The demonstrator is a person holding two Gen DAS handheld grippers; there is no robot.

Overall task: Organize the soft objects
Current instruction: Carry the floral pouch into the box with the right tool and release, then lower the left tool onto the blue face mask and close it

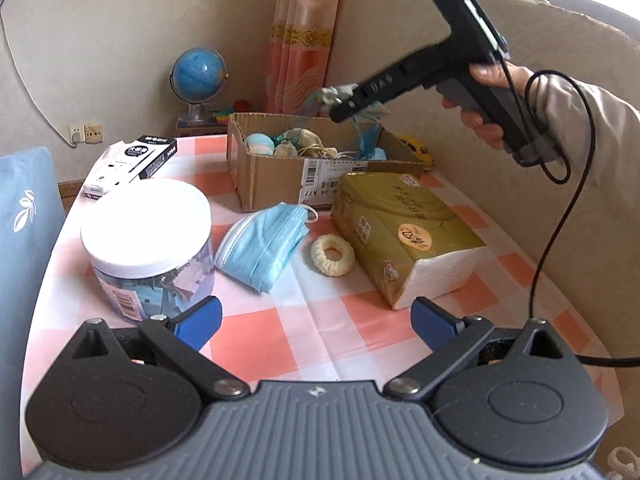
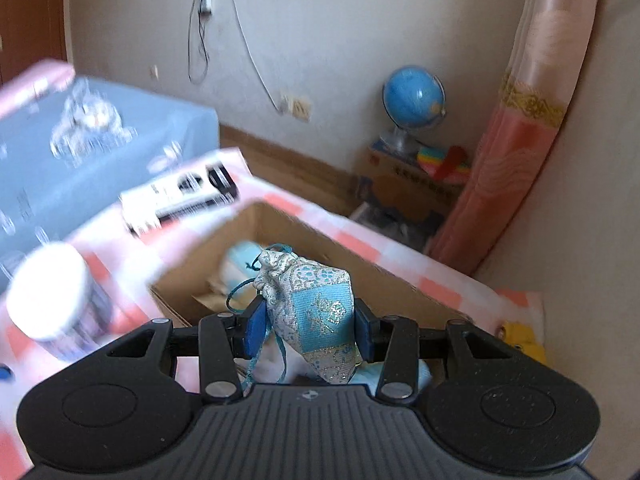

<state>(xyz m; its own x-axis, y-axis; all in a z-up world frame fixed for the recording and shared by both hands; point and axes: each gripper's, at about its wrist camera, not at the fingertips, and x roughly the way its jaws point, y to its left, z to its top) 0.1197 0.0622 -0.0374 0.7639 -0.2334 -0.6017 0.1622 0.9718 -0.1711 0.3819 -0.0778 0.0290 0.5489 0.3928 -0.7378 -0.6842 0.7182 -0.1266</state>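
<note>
My right gripper (image 2: 310, 330) is shut on a small blue and silver drawstring pouch (image 2: 312, 304), held in the air above the open cardboard box (image 2: 280, 220). From the left wrist view, that right gripper (image 1: 340, 106) hovers over the box (image 1: 272, 176), which holds several soft items. My left gripper (image 1: 316, 320) is open, low over the checked tablecloth, nothing between its blue pads. Ahead of it lie a blue face mask (image 1: 262, 242) and a cream scrunchie ring (image 1: 333, 255).
A clear jar with a white lid (image 1: 146, 236) stands at the left. A gold tissue pack (image 1: 404, 232) lies at the right. A black and white carton (image 1: 132, 164) sits at the back left. A yellow toy (image 1: 416, 146) is behind the box.
</note>
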